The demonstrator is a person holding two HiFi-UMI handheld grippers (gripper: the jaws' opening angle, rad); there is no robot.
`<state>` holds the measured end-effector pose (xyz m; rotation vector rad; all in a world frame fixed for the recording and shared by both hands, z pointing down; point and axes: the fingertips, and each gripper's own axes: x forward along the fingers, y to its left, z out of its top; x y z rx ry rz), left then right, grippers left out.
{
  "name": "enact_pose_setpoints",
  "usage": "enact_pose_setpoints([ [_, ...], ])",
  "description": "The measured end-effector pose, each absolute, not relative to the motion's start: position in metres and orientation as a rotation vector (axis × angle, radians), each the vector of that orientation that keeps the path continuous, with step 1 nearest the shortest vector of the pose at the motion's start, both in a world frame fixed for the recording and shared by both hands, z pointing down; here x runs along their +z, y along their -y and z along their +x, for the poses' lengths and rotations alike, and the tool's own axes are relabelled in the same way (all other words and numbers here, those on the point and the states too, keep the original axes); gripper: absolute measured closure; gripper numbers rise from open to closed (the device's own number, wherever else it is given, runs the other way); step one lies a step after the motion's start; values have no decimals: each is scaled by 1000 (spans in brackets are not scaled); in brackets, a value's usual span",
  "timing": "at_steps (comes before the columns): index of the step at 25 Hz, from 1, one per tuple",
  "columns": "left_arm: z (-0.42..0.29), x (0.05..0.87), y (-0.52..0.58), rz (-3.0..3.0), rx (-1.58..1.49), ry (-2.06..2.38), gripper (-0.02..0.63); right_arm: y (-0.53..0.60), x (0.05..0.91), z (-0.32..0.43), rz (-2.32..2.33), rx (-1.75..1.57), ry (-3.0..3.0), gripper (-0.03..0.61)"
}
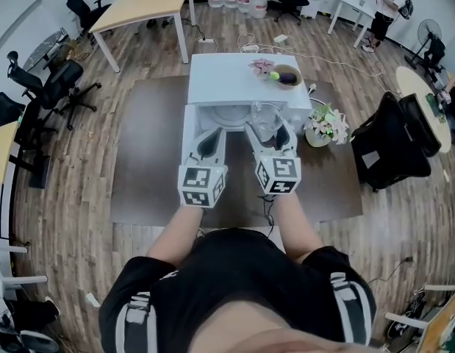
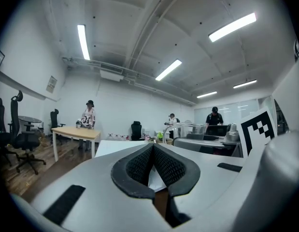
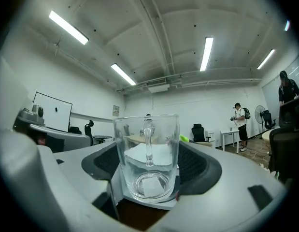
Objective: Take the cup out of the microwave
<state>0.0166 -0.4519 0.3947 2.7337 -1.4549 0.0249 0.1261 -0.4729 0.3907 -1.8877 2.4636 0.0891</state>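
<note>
The person stands at 6 o'clock of a dark table [image 1: 150,160], with a white microwave [image 1: 234,76] on it at 12 o'clock from the body, both grippers pointing toward it. The right gripper [image 1: 270,134] pinches a clear glass cup [image 3: 147,153]: its two dark pads press the glass at 3 and 9 o'clock, the cup stands upright between them, and its handle shows through the glass on the far side. In the right gripper view open room and ceiling lights lie behind the cup; in the head view it shows at the microwave's open front, just at 3 o'clock of the turntable [image 1: 228,116]. The left gripper [image 1: 211,140] sits just at 9 o'clock of the right one, apart from it, its jaws pressed together at the tips with nothing between them. The door [image 1: 188,134] stands open at the microwave's 9 o'clock side, beside the left gripper. On the microwave's top, toward 1 o'clock, rests a bowl [image 1: 287,75] with a green ball [image 1: 275,74] in it, touching a pink flower [image 1: 261,66]. A pot of flowers [image 1: 326,126] stands on the table at 3 o'clock of the cup, near the microwave's corner.
</note>
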Motion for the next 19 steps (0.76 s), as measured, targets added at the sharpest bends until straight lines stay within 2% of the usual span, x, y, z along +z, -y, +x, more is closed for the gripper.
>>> enact_pose_setpoints([
  [19,4,390,446,2720,27,1483,612,462,389,119,-1860,66,-2461,210],
])
